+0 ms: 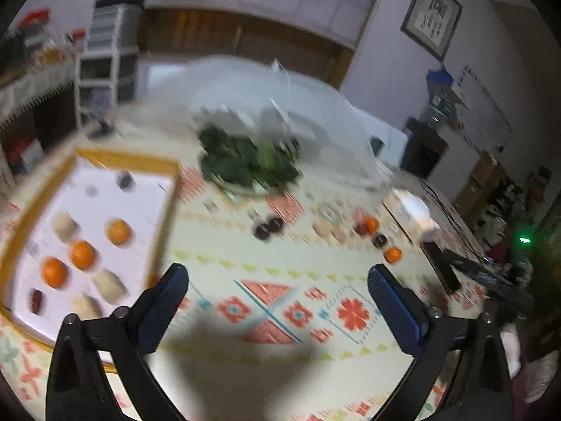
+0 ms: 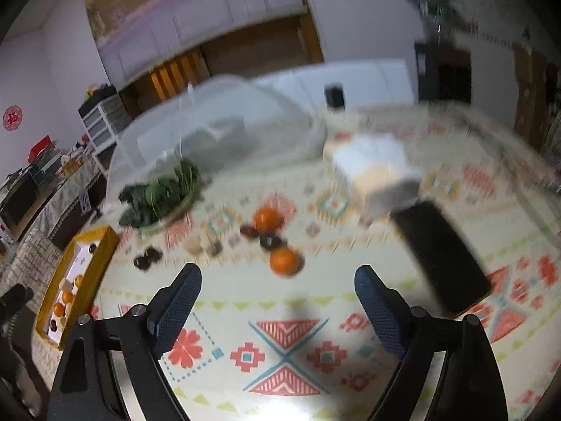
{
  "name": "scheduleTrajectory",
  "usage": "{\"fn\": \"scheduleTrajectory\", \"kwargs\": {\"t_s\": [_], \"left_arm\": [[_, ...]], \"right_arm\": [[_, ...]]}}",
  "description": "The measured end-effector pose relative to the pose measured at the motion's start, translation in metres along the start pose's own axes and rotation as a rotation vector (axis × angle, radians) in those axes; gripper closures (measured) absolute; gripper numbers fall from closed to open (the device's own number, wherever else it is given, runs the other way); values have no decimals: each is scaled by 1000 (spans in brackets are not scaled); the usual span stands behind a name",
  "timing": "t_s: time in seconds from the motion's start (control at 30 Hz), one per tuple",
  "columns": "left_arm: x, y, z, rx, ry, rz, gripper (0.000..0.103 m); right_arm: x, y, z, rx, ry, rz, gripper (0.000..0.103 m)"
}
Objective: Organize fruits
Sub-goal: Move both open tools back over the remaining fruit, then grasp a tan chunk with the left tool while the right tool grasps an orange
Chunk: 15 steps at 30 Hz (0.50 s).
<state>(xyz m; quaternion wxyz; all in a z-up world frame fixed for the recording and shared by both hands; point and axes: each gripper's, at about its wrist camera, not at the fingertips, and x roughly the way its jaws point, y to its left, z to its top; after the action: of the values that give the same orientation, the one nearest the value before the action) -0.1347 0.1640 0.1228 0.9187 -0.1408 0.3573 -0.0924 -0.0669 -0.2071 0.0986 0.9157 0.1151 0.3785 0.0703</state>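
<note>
Now the yellow-rimmed tray lies at the table's left and holds three oranges, several pale roundish pieces and one dark fruit. Beside it a bowl carries dark green leaves, next to a clear mesh dome. Two more oranges and small dark fruits rest loose on the patterned cloth. Both the left gripper and the right gripper stand wide apart with nothing between them.

You had a bowl of dark leafy greens beside a clear mesh food cover on the patterned tabletop, with a black phone and white box near.
</note>
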Motion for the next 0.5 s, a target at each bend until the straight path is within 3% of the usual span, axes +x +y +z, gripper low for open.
{"fn": "scheduleTrajectory", "kwargs": {"t_s": [0.07, 0.13, 0.27, 0.43, 0.5], "left_arm": [[12, -3, -4, -2, 40, -22, 26], [24, -4, -5, -3, 78, -62, 54], [44, -13, 3, 22, 97, -61, 56], [85, -30, 30, 29, 118, -74, 49], [107, -39, 38, 48, 133, -70, 49]], "right_arm": [[26, -3, 0, 0, 48, -4, 24], [50, -4, 0, 1, 79, -27, 26], [76, -13, -3, 45, 100, -36, 27], [92, -15, -4, 72, 99, -1, 27], [95, -11, -1, 54, 97, 4, 36]]}}
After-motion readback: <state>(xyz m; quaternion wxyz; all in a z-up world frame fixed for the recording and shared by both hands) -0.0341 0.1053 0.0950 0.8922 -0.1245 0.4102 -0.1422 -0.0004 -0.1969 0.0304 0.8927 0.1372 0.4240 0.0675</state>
